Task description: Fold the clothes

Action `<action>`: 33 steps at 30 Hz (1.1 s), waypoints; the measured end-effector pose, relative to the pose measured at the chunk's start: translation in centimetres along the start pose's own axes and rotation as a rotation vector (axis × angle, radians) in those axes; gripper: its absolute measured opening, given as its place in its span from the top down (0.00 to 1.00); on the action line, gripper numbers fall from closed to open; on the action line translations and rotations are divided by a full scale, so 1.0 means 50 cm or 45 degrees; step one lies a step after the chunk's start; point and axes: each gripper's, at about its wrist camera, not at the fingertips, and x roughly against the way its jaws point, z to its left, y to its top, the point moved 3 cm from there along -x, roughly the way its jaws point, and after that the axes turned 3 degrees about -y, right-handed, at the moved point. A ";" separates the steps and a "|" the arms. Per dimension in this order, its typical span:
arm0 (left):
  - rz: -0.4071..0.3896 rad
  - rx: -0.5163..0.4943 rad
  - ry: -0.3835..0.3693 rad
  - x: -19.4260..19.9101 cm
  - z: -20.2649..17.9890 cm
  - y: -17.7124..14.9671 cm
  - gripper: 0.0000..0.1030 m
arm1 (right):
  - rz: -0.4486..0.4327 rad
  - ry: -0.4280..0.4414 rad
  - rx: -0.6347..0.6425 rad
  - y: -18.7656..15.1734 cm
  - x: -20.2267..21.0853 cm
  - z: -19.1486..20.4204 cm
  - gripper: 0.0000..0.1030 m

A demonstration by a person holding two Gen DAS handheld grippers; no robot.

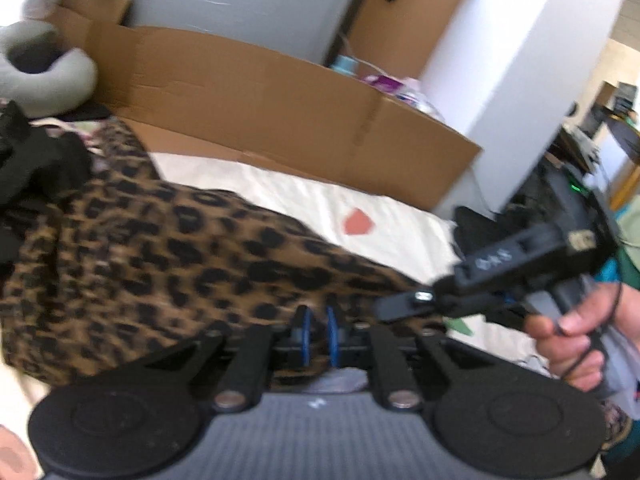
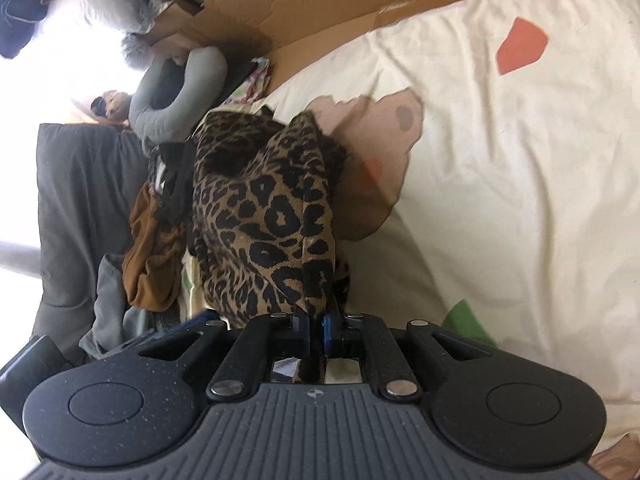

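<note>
A leopard-print garment lies stretched across the white bed sheet. My left gripper is shut on the garment's near edge, its blue pads pinching the cloth. My right gripper is shut on another part of the leopard-print garment, which rises bunched and folded in front of it. The right gripper also shows in the left wrist view, held by a hand at the garment's right end.
A long cardboard panel stands along the far side of the bed. A grey neck pillow and black clothes lie at the left. In the right wrist view a brown garment and grey clothes are piled left of the leopard one.
</note>
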 end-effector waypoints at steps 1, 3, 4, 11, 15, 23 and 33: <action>-0.004 0.010 0.027 0.001 0.009 0.001 0.82 | -0.010 -0.008 -0.003 0.003 0.004 -0.005 0.96; -0.009 0.034 0.091 0.008 0.037 0.008 0.74 | -0.030 -0.027 -0.014 0.008 0.011 -0.017 0.96; -0.015 0.042 0.122 0.016 0.050 0.008 0.70 | -0.041 -0.037 -0.022 0.010 0.015 -0.024 0.96; -0.043 0.098 0.301 0.006 0.119 0.027 0.43 | -0.125 -0.143 -0.054 0.021 0.049 -0.076 0.96; -0.021 0.152 0.362 0.001 0.159 0.027 0.42 | -0.158 -0.191 -0.087 0.019 0.069 -0.112 0.97; 0.003 0.194 0.448 -0.013 0.223 0.029 0.29 | -0.246 -0.332 -0.226 -0.002 0.113 -0.209 0.97; 0.067 0.225 0.507 -0.035 0.258 0.016 0.23 | -0.298 -0.454 -0.310 -0.021 0.140 -0.289 0.97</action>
